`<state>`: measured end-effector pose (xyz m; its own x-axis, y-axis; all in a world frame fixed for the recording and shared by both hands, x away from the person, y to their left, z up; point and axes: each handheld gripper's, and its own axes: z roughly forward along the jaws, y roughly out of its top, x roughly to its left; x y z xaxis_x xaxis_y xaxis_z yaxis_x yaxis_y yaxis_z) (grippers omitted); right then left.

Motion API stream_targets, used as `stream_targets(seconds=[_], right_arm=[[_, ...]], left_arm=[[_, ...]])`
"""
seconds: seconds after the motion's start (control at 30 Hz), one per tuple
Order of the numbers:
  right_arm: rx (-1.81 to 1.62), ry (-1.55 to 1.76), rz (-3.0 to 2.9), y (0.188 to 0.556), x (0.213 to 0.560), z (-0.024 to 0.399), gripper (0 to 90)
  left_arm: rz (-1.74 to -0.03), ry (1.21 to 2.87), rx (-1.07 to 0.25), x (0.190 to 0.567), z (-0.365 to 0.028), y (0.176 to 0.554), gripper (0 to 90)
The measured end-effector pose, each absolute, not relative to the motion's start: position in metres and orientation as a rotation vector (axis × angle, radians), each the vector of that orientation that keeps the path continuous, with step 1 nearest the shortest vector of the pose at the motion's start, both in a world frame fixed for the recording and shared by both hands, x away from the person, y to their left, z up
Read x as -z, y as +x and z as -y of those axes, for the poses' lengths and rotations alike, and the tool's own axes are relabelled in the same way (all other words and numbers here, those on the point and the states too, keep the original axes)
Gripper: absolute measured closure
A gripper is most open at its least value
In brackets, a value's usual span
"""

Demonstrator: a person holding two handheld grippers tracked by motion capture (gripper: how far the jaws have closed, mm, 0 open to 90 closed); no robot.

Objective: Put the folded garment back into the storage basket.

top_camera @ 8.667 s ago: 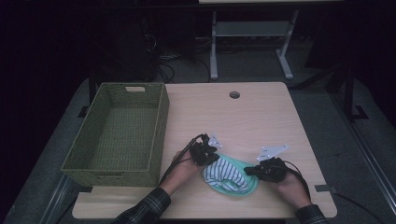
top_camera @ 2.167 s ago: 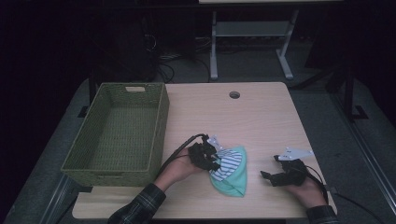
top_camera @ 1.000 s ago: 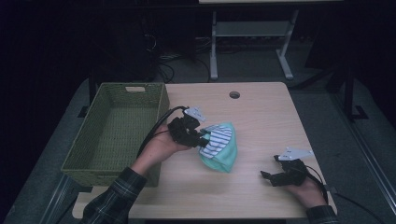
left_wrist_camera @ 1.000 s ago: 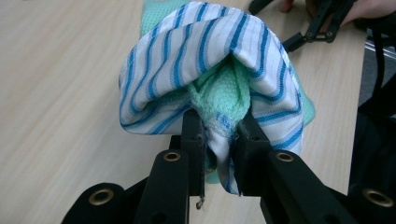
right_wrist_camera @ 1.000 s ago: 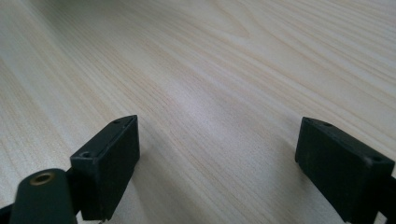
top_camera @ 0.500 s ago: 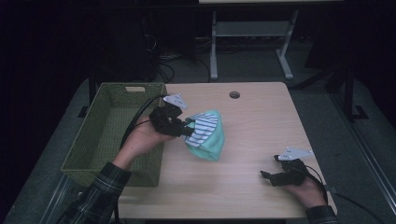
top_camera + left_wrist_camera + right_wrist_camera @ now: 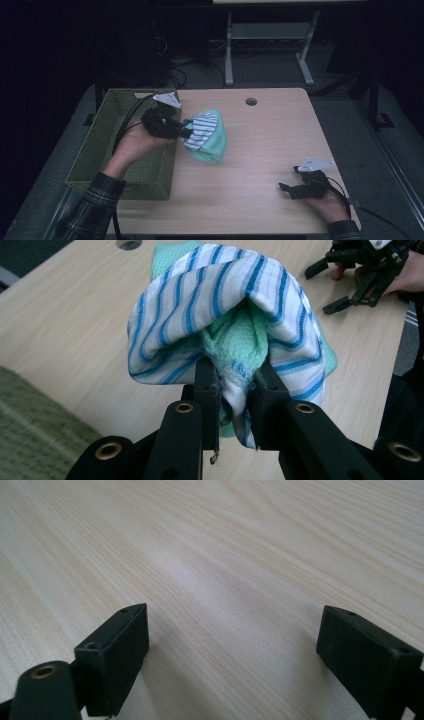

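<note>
Left gripper (image 7: 235, 385): jaws clamped on folded cloths (image 7: 206, 136) — held beside basket (image 7: 95, 160).
Right gripper (image 7: 290, 189): jaws wide, empty.
Risk: thin pinch — the folded layers could slip apart and unfold.

A light wooden table (image 7: 260, 150) is carrying a green woven basket (image 7: 100, 150) along its left edge (a round cable hole (image 7: 251, 101) is sitting near the far edge).

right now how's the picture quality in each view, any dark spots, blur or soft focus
High view: the wooden table is lit, the room behind it is nearly black, and the green basket is dim. Left gripper view: the striped and green cloth bundle is sharp, while the left gripper base is soft. Right gripper view: the wood grain is crisp near the right gripper and softens farther off; no glare.
</note>
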<state>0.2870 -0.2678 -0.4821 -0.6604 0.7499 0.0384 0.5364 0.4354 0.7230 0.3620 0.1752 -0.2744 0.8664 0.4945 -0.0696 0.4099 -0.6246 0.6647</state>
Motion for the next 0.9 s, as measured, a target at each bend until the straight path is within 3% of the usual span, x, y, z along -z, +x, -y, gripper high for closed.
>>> stream_targets(seconds=[0.9], right_arm=[[-1.053,1.126,-2.395,0.287,0.482,0.268,13.2]], left_arm=[[-0.889,2.193,-0.275,0.253,-0.271,0.359,76.0]])
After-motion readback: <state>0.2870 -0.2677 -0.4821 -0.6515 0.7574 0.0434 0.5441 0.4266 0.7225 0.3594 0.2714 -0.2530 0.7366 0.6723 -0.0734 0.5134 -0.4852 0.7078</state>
